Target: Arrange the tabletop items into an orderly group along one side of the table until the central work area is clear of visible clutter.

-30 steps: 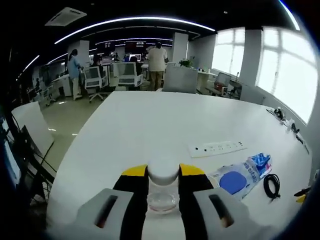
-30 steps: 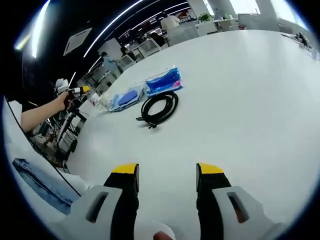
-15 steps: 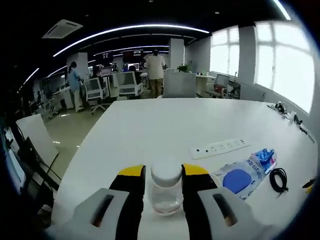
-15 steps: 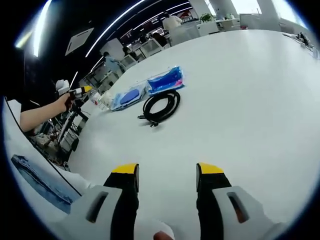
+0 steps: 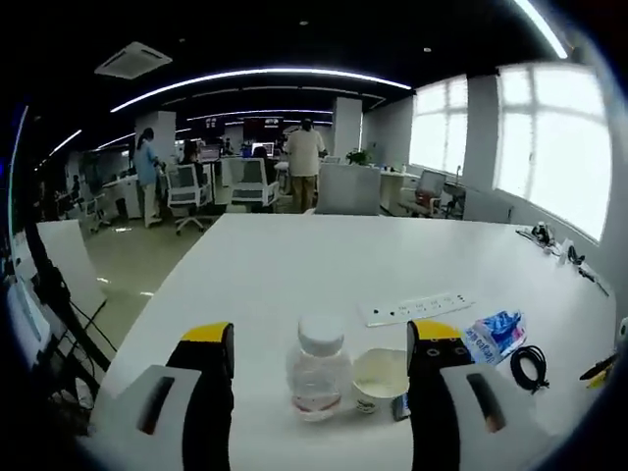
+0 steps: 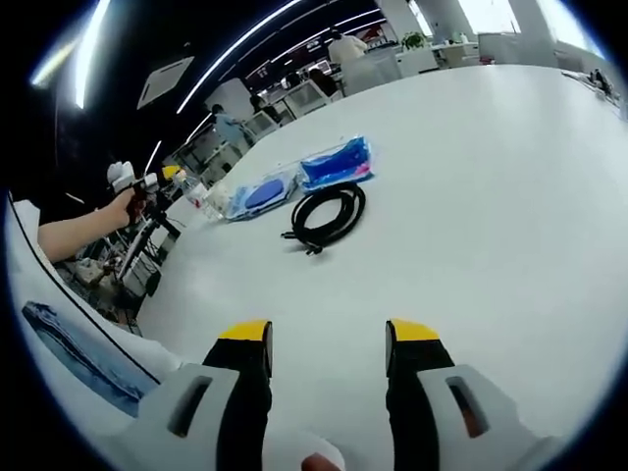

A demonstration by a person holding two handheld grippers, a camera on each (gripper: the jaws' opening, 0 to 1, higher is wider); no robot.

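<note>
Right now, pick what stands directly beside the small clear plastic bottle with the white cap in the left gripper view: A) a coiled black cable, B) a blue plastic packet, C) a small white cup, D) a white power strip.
C: the small white cup stands right next to the clear bottle, between the left gripper's open jaws.

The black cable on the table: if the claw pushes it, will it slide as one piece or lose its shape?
The cable lies in a loose coil with one end sticking out, and I can see no tie, so it is probably floppy. A push would likely deform or uncoil it. The table looks smooth, so it may partly slide.
</note>
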